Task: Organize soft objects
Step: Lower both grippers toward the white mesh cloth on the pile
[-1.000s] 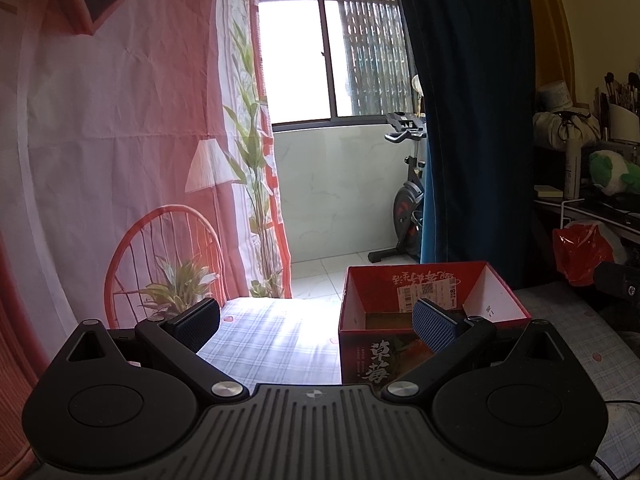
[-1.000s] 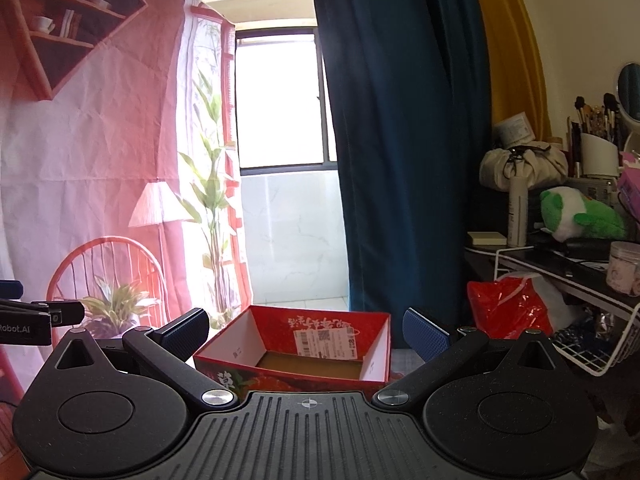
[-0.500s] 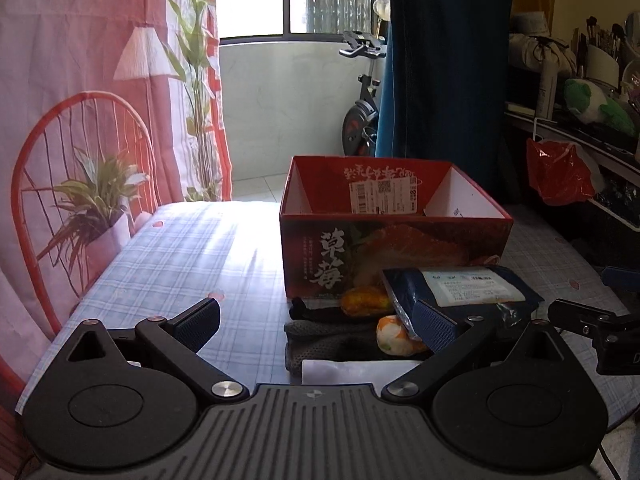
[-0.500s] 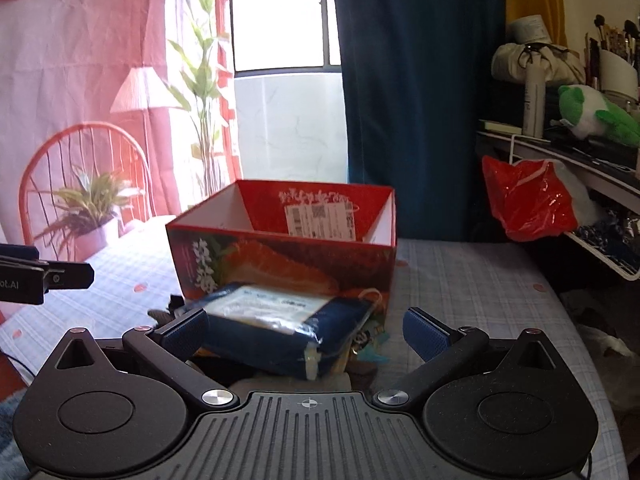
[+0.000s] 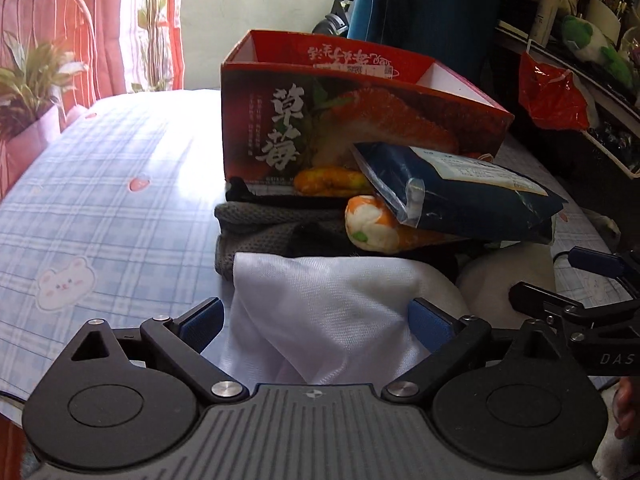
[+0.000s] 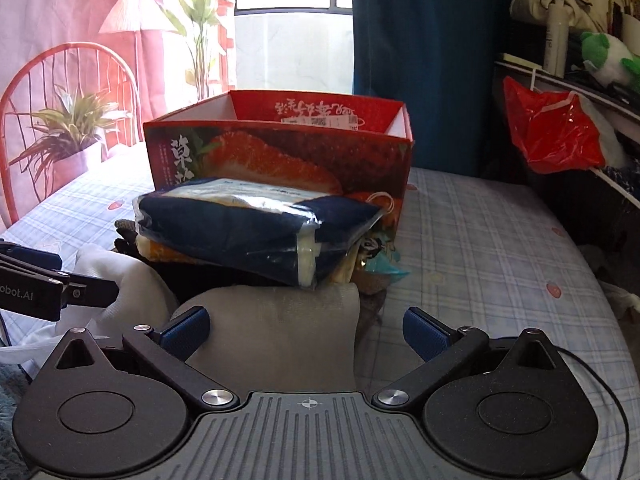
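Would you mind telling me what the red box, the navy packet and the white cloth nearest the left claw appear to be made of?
Red box: printed cardboard, slightly glossy, with stiff straight walls and white inner faces.
Navy packet: clear plastic film over dark folded fabric, judging by glints and a sealed edge.
White cloth: thin woven fabric, faintly sheer, draping in soft folds between the open left claw; fibre unclear.

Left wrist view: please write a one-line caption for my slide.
Open left gripper straddles a white cloth before a pile of soft items and a red box.

My claws (image 5: 316,320) are matt black plastic (blue ribbed pads (image 5: 430,326)). The white cloth (image 5: 332,308) looks sheer and silky, the packet (image 5: 460,196) glossy film, the box (image 5: 352,116) printed cardboard.
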The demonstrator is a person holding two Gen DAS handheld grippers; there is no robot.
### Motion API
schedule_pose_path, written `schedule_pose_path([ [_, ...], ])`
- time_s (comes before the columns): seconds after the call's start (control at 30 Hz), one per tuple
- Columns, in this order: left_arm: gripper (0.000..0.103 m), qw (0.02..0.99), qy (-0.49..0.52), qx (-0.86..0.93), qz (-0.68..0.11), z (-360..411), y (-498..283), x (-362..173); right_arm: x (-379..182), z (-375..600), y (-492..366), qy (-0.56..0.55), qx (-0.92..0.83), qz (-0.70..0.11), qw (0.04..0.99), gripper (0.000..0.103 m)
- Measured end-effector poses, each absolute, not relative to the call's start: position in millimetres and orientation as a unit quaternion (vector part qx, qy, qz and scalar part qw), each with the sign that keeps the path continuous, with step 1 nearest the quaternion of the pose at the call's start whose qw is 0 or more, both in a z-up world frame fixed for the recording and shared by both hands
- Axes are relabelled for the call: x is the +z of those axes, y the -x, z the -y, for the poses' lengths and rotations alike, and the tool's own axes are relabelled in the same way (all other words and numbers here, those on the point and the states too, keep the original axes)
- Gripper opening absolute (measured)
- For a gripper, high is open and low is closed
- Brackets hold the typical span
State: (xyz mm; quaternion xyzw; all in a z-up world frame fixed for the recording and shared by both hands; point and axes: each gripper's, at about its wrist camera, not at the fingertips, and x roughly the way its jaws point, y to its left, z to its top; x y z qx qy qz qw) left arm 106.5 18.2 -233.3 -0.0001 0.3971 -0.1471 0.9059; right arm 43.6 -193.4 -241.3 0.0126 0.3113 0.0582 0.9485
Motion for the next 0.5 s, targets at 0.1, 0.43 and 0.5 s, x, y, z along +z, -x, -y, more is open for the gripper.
schedule_pose_path([
  [0.1,0.1,0.904,0.012,-0.148,-0.402,-20.0,-107.8,-240.9,-251.6,193.8,-47.6,-0.024,0.061,-0.325,0.943,0.103],
  [0.43,0.103,0.888,0.037,-0.146,-0.434,-22.6,-118.0,-259.0,-263.6,189.4,-52.9,-0.022,0.06,-0.35,0.934,0.103],
  [0.5,0.103,0.885,0.039,-0.145,-0.441,-22.5,-121.7,-262.5,-264.3,188.9,-52.8,-0.023,0.06,-0.351,0.934,0.103],
])
